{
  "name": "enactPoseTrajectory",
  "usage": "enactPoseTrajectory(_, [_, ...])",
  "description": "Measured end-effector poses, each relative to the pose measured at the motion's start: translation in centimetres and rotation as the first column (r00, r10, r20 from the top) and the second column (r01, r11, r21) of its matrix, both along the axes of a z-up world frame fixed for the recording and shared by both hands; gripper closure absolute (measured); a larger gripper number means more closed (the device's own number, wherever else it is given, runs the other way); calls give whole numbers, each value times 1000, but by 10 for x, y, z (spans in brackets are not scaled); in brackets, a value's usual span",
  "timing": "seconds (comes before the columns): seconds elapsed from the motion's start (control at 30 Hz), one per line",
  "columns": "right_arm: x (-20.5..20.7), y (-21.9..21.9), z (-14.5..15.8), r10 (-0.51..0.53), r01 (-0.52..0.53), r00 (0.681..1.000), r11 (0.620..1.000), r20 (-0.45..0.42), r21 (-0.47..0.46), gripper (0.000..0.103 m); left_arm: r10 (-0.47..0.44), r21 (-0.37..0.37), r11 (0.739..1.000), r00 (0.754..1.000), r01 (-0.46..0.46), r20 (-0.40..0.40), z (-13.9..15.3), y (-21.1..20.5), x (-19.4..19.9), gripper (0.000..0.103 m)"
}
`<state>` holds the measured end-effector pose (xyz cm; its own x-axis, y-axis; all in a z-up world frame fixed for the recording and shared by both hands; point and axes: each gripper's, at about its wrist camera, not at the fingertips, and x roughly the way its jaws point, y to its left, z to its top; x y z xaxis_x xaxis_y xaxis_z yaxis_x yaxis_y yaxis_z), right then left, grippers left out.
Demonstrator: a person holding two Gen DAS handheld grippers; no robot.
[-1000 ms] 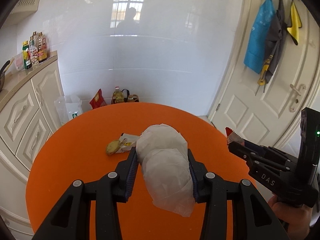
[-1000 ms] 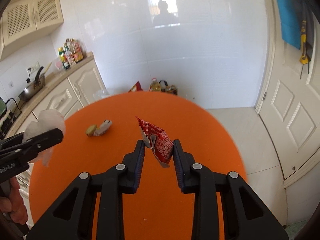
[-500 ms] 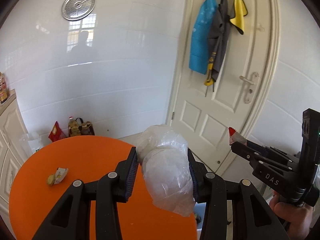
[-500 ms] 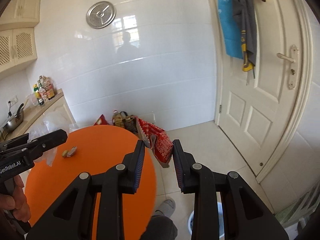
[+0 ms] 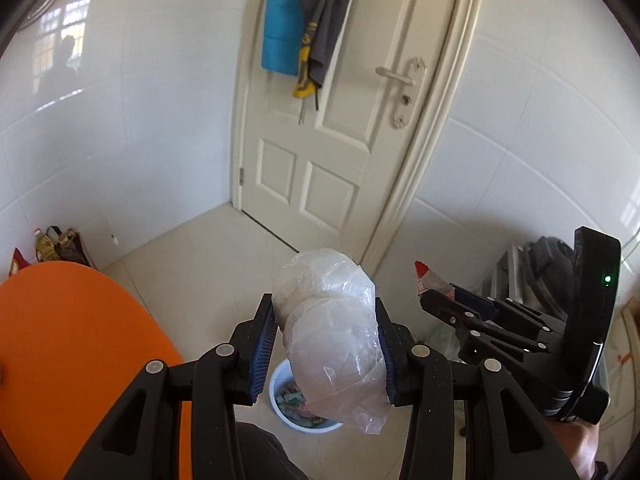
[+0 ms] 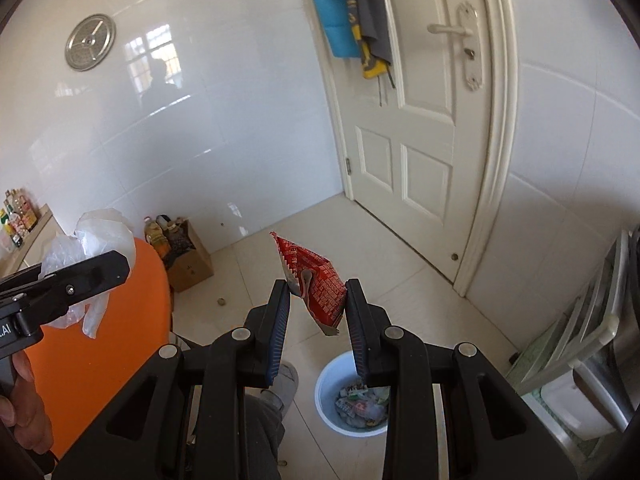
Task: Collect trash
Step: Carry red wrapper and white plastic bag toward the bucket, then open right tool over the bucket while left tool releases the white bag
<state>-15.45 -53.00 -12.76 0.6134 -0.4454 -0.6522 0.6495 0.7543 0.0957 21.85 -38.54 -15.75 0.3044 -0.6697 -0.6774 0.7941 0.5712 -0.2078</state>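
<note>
My left gripper [image 5: 325, 344] is shut on a crumpled clear plastic bag [image 5: 332, 336], held in the air above a white and blue trash bin [image 5: 280, 400] on the floor. The bin holds several wrappers. In the right wrist view, my right gripper [image 6: 318, 320] is shut on a red snack wrapper [image 6: 318, 284], above and a little behind the same trash bin [image 6: 326, 390]. The right gripper [image 5: 430, 300] also shows at the right of the left wrist view, the left gripper [image 6: 116, 266] at the left of the right wrist view with the bag [image 6: 100, 232].
The orange round table [image 5: 72, 344] lies to the left. A white door [image 5: 344, 140] with hanging cloths stands ahead. A cardboard box [image 6: 190, 262] with bottles sits by the wall. A rack [image 6: 588, 344] and white container stand at the right. A person's leg [image 6: 260, 416] is below.
Both grippers have swung right, away from the orange table toward the door and floor. The trash bin has come into view below them. Each still holds its piece of trash.
</note>
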Motion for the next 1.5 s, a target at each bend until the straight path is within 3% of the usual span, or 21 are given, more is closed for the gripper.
enactPoseTrajectory(0.23, [-15,-57,-82,-79,96,992,980,-102,174,75,-72,153,983,977,104,-201,-78,-54,22,63])
enactPoseTrajectory(0.6, [-5,-107,-178,-88,159,976,911,-199,380,72,-51,302,940,939,160,-340,-154,-117,65,60])
enactPoseTrajectory(0.67, [-3,-114,-188,-88,167,975,900,-206,403,71,-44,324,931,932,169,-359,-161,-130,76,50])
enactPoseTrajectory(0.77, [-3,-125,-201,-111,194,971,879,-210,435,59,-13,348,925,928,153,-373,-171,-143,94,30])
enactPoseTrajectory(0.83, [-4,-130,-205,-123,205,971,870,-205,449,49,-1,364,920,929,146,-370,-172,-156,108,26])
enactPoseTrajectory(1.03, [-10,-132,-202,-171,243,965,866,-199,436,2,22,384,918,952,102,-307,-153,-189,113,21])
enactPoseTrajectory(1.23, [-6,-120,-182,-175,241,966,882,-193,404,0,21,362,931,984,45,-176,-119,-155,73,14])
enactPoseTrajectory(1.5, [8,-83,-125,-159,203,974,928,-159,313,0,65,283,958,996,-44,-67,-71,-97,37,13])
